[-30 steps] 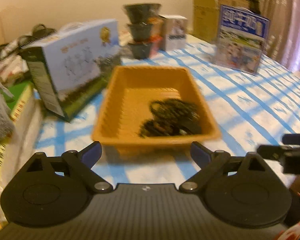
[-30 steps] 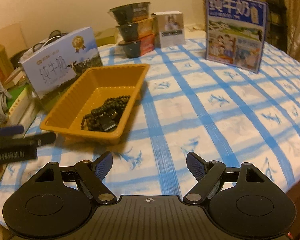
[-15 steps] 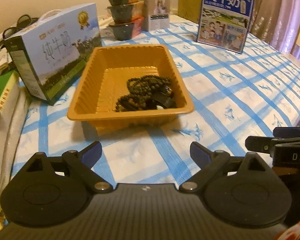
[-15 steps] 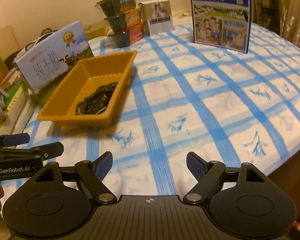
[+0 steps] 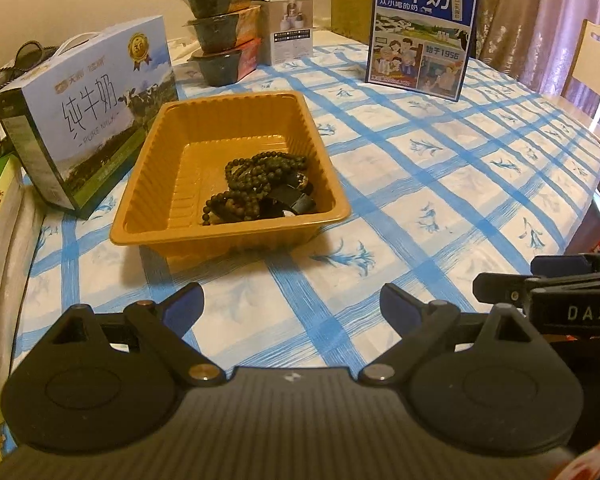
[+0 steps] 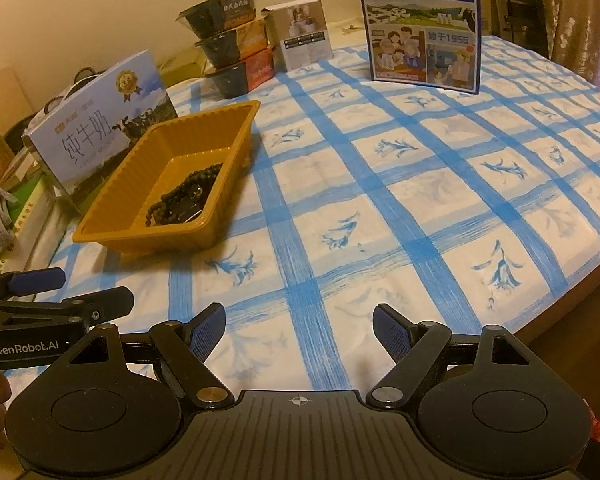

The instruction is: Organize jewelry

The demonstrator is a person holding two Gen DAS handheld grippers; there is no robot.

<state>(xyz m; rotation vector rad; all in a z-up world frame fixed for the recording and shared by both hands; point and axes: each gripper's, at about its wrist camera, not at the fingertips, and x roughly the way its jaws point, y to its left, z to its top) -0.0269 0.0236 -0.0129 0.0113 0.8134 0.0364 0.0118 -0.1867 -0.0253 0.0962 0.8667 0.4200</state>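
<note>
Milk cartons bracket the scene: a light blue one [image 5: 88, 112] lies at the left, just beside an orange plastic tray [image 5: 140, 216] on the blue-checked tablecloth [image 5: 440, 184]. Dark bead strands [image 5: 256, 184] and a black strap-like piece sit heaped in the tray's near right corner. Behind stand stacked dark bowls [image 5: 220, 28] and a small white box [image 5: 290, 34], then a dark blue milk carton [image 5: 420, 28] upright at the right. Left gripper [image 5: 292, 306] and right gripper [image 6: 298, 330] both hover with fingers spread wide, holding nothing.
</note>
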